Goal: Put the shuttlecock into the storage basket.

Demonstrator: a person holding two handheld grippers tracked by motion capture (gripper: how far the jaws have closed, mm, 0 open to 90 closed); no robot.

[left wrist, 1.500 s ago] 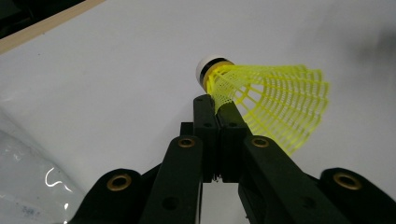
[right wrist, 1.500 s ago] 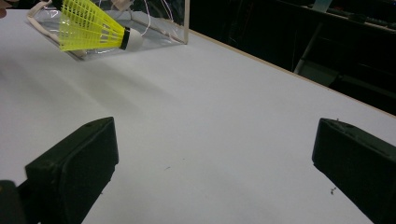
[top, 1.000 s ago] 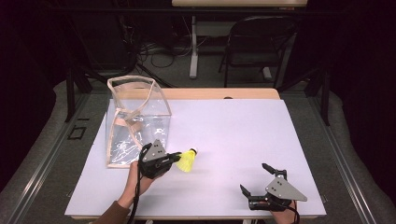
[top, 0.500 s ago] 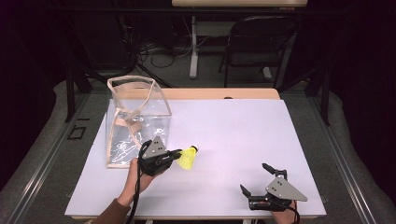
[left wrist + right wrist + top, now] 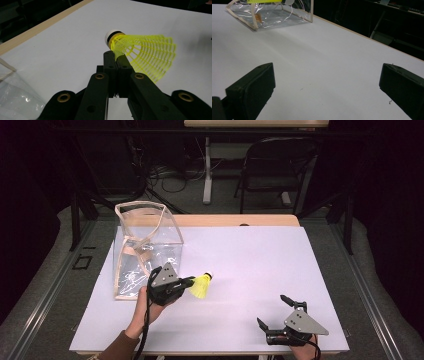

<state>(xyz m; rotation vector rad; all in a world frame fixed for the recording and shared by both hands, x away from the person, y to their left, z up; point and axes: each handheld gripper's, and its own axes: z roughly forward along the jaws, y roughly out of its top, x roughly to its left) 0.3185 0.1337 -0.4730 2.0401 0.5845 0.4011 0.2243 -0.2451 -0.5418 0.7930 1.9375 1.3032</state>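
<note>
The desk (image 5: pixel 260 270), covered by a white sheet, is the biggest thing here, and the clear plastic bag (image 5: pixel 145 247) with tan edging that stands open on its far left part serves as the landmark. Just to the right of the bag's near corner, the left gripper (image 5: pixel 189 282) has its jaws clamped together on the edge of the yellow shuttlecock (image 5: pixel 202 285) mesh skirt; in the left gripper view the shuttlecock (image 5: pixel 142 53) sticks out past the jaw tips with its white cork end pointing up and to the left, clear of the desk. Compared with a second ago, the left hand and its load sit slightly closer to the bag and a little higher, a small shift rather than a real carry, and the grip looks unchanged. That suggests the pickup is done and the likely next step is lifting the shuttlecock over the bag's open top and dropping it in. Well to the right of the bag, at the near edge of the desk, the right gripper (image 5: pixel 272 312) rests with its jaws spread wide apart and nothing between them, unmoved.
</note>
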